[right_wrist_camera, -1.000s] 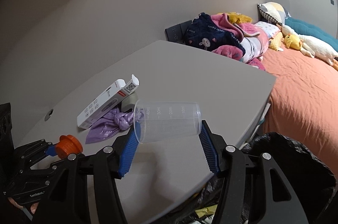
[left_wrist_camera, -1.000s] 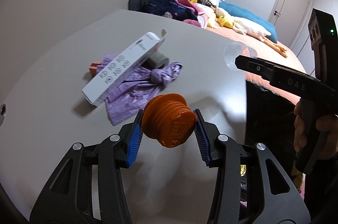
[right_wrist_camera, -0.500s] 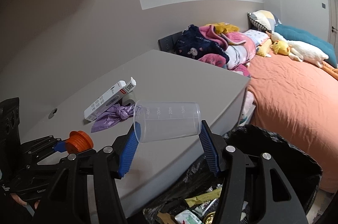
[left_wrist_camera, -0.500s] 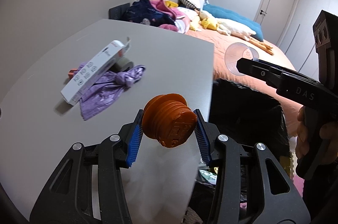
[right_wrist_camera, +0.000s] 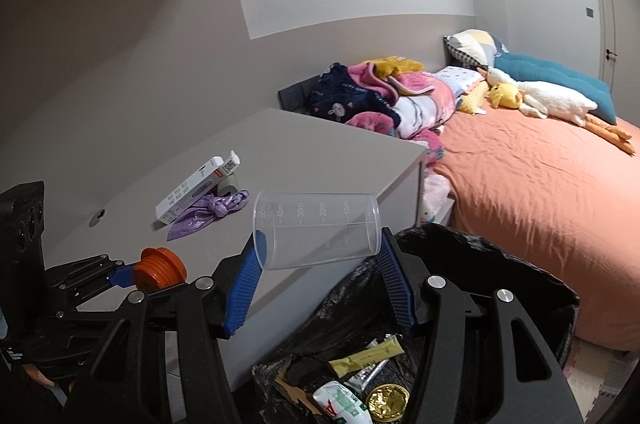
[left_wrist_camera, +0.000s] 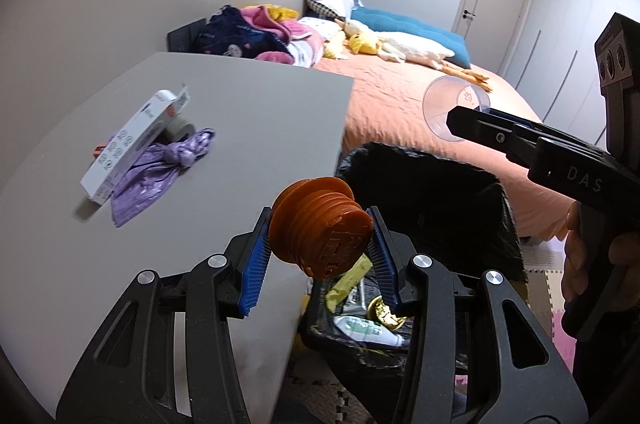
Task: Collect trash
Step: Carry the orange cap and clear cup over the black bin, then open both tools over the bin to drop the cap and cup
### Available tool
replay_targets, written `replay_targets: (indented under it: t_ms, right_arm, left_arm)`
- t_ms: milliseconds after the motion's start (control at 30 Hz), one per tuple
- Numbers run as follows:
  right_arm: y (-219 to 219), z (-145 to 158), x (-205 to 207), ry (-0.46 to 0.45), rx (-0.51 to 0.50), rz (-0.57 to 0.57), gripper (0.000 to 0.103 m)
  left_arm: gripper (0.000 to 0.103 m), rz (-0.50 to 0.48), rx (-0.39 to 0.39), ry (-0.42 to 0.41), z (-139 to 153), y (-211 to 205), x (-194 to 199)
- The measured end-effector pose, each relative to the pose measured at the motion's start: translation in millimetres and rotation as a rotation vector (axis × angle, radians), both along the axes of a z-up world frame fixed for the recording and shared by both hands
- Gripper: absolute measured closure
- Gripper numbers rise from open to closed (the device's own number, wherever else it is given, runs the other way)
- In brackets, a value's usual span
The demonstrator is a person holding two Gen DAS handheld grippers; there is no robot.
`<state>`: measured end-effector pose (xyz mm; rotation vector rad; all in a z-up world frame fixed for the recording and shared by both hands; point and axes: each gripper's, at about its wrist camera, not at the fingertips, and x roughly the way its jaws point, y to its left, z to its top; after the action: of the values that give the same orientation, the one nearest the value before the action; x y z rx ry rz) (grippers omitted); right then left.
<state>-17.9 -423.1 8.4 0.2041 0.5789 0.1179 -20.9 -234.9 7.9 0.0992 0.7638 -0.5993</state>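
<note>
My left gripper is shut on an orange ribbed plug and holds it over the table's right edge, next to the black trash bag. It also shows in the right wrist view. My right gripper is shut on a clear plastic measuring cup, held sideways above the trash bag. The cup also shows in the left wrist view. On the grey table lie a white carton and a knotted purple bag.
The trash bag holds wrappers, a yellow sachet and a gold lid. A bed with an orange sheet, blankets and plush toys stands behind the bag. A grey roll lies under the carton.
Both grippers have swung right, away from the table middle toward the trash bag. The bag's opening and its contents have come into view below both grippers. Both grips are unchanged.
</note>
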Motion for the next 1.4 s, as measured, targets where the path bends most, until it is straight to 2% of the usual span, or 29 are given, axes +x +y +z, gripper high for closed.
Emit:
replay_targets:
  t_ms: [367, 1000, 1033, 1067, 1100, 1133, 1167, 1400]
  right_arm:
    - [-37, 1, -36, -0.013, -0.001, -0.085, 0.045]
    - [-98, -8, -75, -0.005, 0.023, -0.232, 0.045]
    - [-101, -9, -76, -0.004, 0.024, -0.239, 0.045]
    - [-104, -8, -77, -0.004, 0.025, -0.248, 0.042]
    - [-107, -8, -78, -0.005, 0.025, -0.26, 0.038]
    - [-110, -8, -80, -0.009, 0.022, -0.284, 0.024]
    - [-113, -7, -83, -0.019, 0.016, -0.313, 0.016]
    - [-126, -8, -87, -0.019, 0.021, -0.357, 0.015]
  left_arm:
    - [0.058, -0.089, 0.001, -0.016, 3, -42, -18]
    - [0.057, -0.252, 0.03, 0.008, -3, -114, -32]
    - [0.056, -0.258, 0.036, 0.014, -5, -117, -31]
    - [0.038, -0.264, 0.042, 0.022, -6, -120, -30]
    - [0.009, -0.254, 0.052, 0.025, -7, -123, -29]
    - [0.007, -0.239, 0.053, 0.015, -7, -125, -28]
    - [0.006, -0.233, 0.053, 0.006, -6, -126, -28]
    - [0.006, -0.199, 0.077, 0.024, -10, -131, -16]
